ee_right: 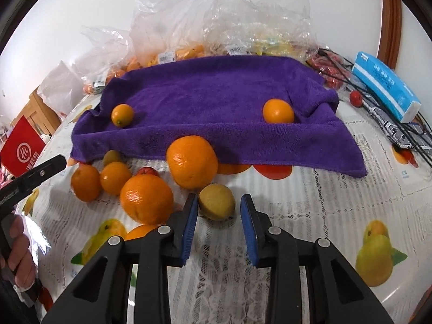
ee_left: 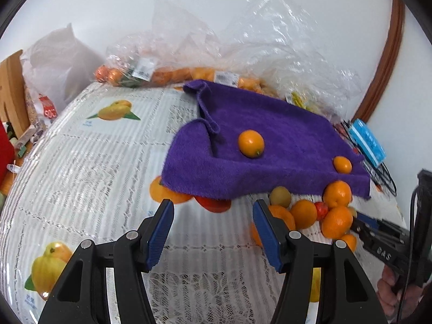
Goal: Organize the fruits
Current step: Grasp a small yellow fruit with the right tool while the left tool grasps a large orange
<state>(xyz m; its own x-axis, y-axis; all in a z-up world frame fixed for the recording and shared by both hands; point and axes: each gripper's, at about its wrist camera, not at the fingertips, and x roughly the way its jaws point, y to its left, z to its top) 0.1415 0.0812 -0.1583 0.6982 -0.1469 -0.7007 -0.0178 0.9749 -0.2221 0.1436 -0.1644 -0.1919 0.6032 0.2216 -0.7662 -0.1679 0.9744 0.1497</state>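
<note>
tissue pack (ee_right: 386,91) whole only from right wrist.

"DAS" on right gripper (ee_left: 359,222)

White wall (ee_right: 81,5) behind table, plain, evenly lit. Table (ee_left: 81,162) covered in white lace cloth with printed fruit pictures. Curved brown wooden trim (ee_left: 388,54) right of table against wall. Light wooden furniture (ee_left: 10,86) left of table
</note>
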